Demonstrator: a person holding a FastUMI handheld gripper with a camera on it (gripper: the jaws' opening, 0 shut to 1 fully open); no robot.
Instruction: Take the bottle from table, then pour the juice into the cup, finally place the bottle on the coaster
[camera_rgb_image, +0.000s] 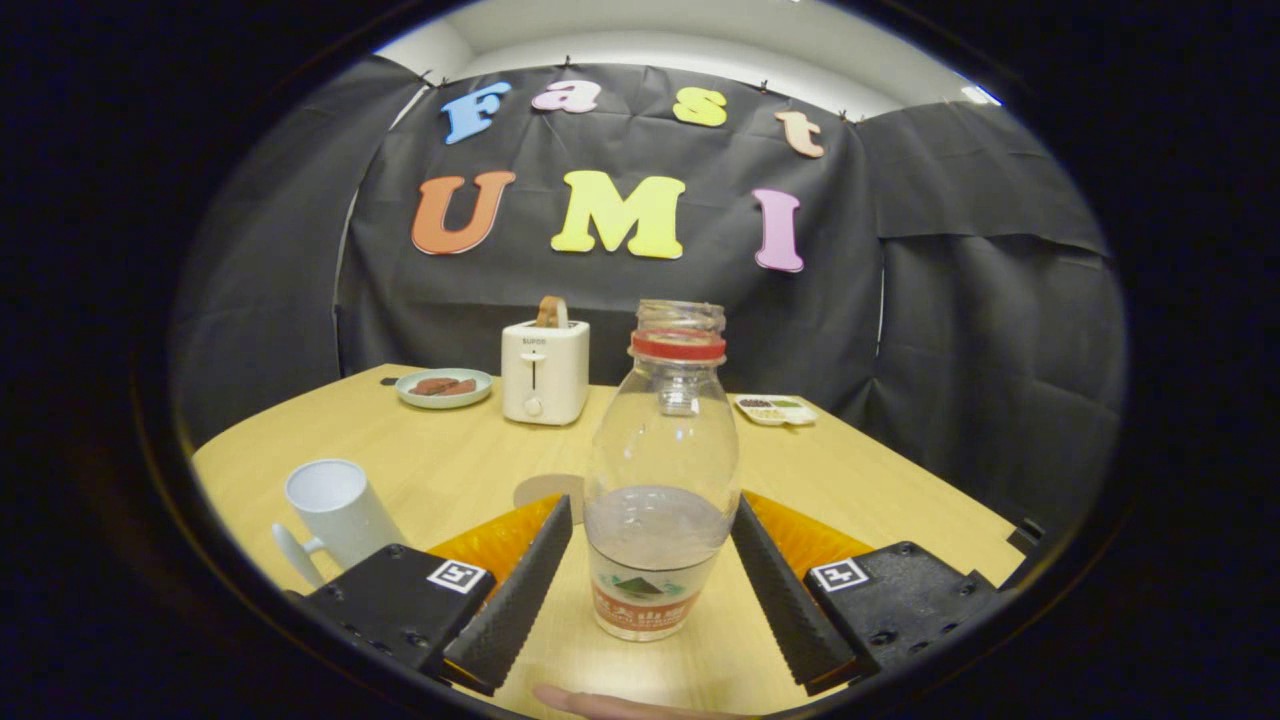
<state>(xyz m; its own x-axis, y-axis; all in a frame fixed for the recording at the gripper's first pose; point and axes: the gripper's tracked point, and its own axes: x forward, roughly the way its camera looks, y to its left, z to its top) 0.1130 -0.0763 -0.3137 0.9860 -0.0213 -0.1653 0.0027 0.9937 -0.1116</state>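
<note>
A clear plastic bottle (660, 480) with a red neck ring and no cap stands upright on the wooden table (880, 480), partly filled with liquid. It sits between the fingers of my gripper (652, 515), which is open: a small gap shows on each side of the bottle. A white cup (340, 512) with a handle stands to the left, beside the left finger. A round tan coaster (548, 492) lies just beyond the left fingertip, partly hidden by the bottle.
A white toaster (544, 370) with a slice in it stands at the table's far side. A pale plate (444, 387) with food lies left of it, a small tray (775, 408) to the right. A person's fingertip (610, 704) shows at the near edge.
</note>
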